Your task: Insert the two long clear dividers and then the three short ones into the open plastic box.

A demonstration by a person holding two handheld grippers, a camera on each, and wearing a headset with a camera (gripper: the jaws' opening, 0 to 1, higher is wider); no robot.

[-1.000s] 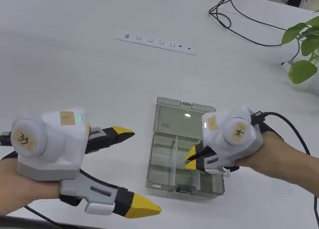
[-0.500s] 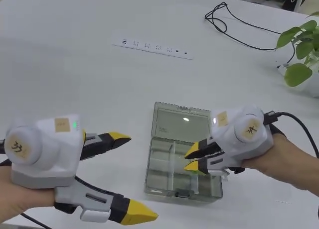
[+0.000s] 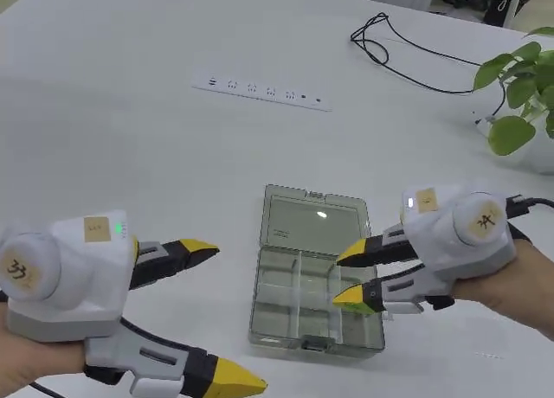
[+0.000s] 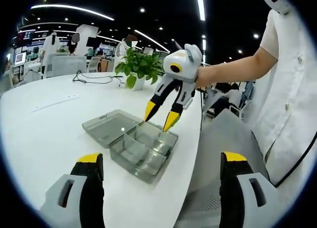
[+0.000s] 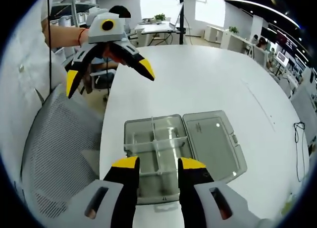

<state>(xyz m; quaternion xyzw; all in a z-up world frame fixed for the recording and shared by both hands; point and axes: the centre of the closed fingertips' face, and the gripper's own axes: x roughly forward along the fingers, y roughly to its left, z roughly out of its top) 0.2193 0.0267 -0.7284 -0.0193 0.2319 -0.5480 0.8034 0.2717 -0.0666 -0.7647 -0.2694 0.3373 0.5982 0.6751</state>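
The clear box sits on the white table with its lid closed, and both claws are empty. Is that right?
Not quite: the lid is open, lying flat beside the box, as the right gripper view shows. The box is on the white table; left gripper and right gripper are empty.

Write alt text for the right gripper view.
An open clear plastic box sits on a white table, dividers slotted inside, lid flat beside it. The right claw hovers above it, open and empty; the left claw hangs wide open beyond.
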